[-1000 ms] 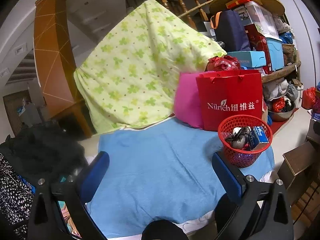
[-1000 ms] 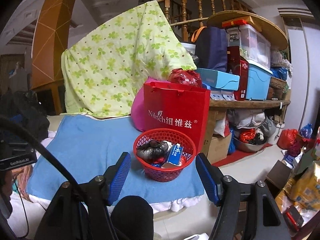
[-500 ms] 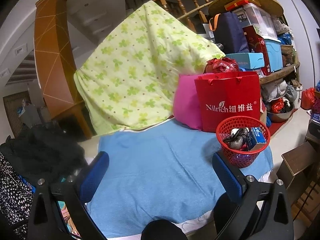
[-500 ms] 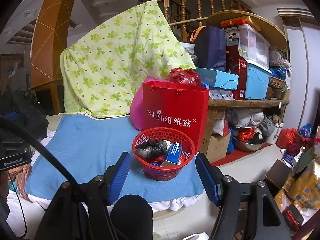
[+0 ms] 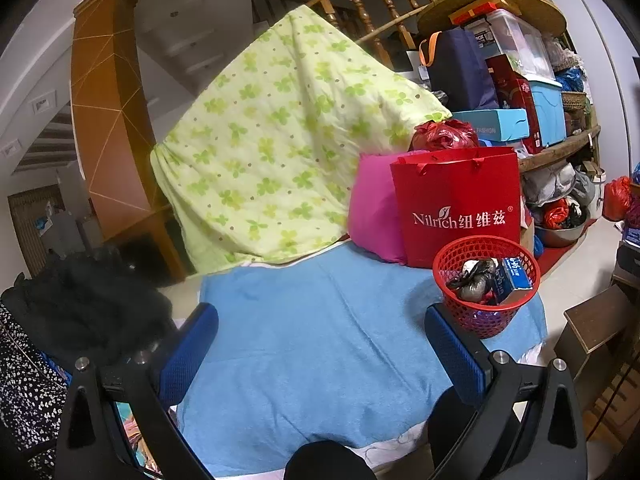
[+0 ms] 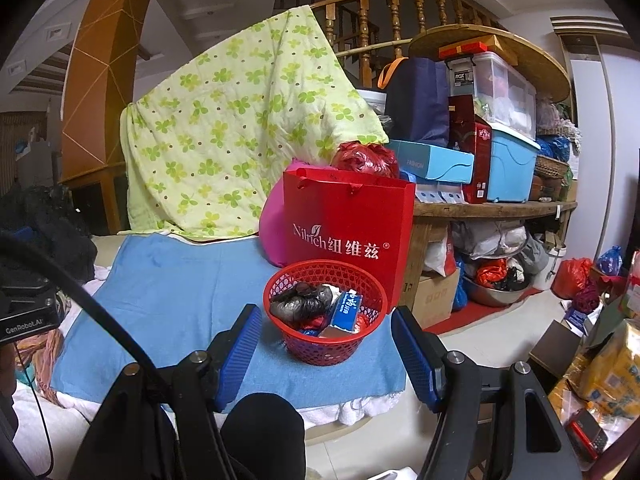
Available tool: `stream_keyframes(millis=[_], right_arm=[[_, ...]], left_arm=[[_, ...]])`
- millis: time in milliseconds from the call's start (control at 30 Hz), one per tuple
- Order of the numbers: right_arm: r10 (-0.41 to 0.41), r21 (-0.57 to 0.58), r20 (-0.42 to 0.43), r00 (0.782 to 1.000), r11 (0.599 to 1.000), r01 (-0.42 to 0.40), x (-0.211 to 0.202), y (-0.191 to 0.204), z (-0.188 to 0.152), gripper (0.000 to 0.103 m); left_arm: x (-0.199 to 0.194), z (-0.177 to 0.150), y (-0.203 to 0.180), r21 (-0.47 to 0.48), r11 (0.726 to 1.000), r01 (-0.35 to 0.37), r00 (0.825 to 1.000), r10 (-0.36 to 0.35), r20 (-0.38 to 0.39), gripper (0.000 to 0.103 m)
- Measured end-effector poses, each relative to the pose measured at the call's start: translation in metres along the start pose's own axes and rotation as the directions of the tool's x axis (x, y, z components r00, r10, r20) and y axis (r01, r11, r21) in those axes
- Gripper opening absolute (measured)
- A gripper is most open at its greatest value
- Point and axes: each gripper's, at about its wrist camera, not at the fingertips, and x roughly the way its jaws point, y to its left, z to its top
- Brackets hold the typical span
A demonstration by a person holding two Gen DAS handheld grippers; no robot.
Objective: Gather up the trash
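Note:
A red mesh basket (image 6: 296,350) stands on the blue towel (image 6: 172,300) near its right edge; it also shows in the left wrist view (image 5: 476,320). It holds a crumpled dark bag (image 6: 300,302), a blue-and-white box (image 6: 346,308) and other scraps. My right gripper (image 6: 326,354) is open and empty, just in front of the basket, its fingers framing it. My left gripper (image 5: 322,346) is open and empty over the towel (image 5: 320,360), with the basket past its right finger.
A red Nilrich paper bag (image 6: 348,224) and a pink cushion (image 6: 272,228) stand behind the basket. A green clover quilt (image 6: 240,132) hangs behind. A cluttered wooden shelf (image 6: 496,208) is right. Black clothes (image 5: 80,300) lie left. Boxes and bags sit on the floor (image 6: 496,332).
Both views have shifted only slightly; the basket sits a little further left in each. Both grippers stay open and empty.

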Motion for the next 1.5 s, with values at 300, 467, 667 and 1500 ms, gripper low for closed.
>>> stream_keyframes(millis=[300, 467, 667, 1500], right_arm=[[0.003, -0.003, -0.008, 1.000, 1.000, -0.003, 0.0002, 0.0038, 0.0023, 0.071], [0.004, 0.000, -0.008, 1.000, 1.000, -0.004, 0.0003, 0.0035, 0.0022, 0.071], [0.006, 0.000, -0.008, 1.000, 1.000, -0.006, 0.0006, 0.0037, 0.0023, 0.071], [-0.002, -0.001, -0.009, 1.000, 1.000, 0.002, 0.0049, 0.0020, 0.0041, 0.071]], left_arm=[[0.0012, -0.0021, 0.0013, 0.001, 1.000, -0.005, 1.000, 0.005, -0.009, 0.102], [0.0006, -0.0029, 0.0018, -0.001, 1.000, -0.005, 1.000, 0.005, -0.005, 0.102], [0.0021, -0.0035, 0.0012, 0.001, 1.000, -0.008, 1.000, 0.008, -0.004, 0.102], [0.0025, -0.0041, -0.0007, 0.000, 1.000, -0.011, 1.000, 0.011, -0.006, 0.102]])
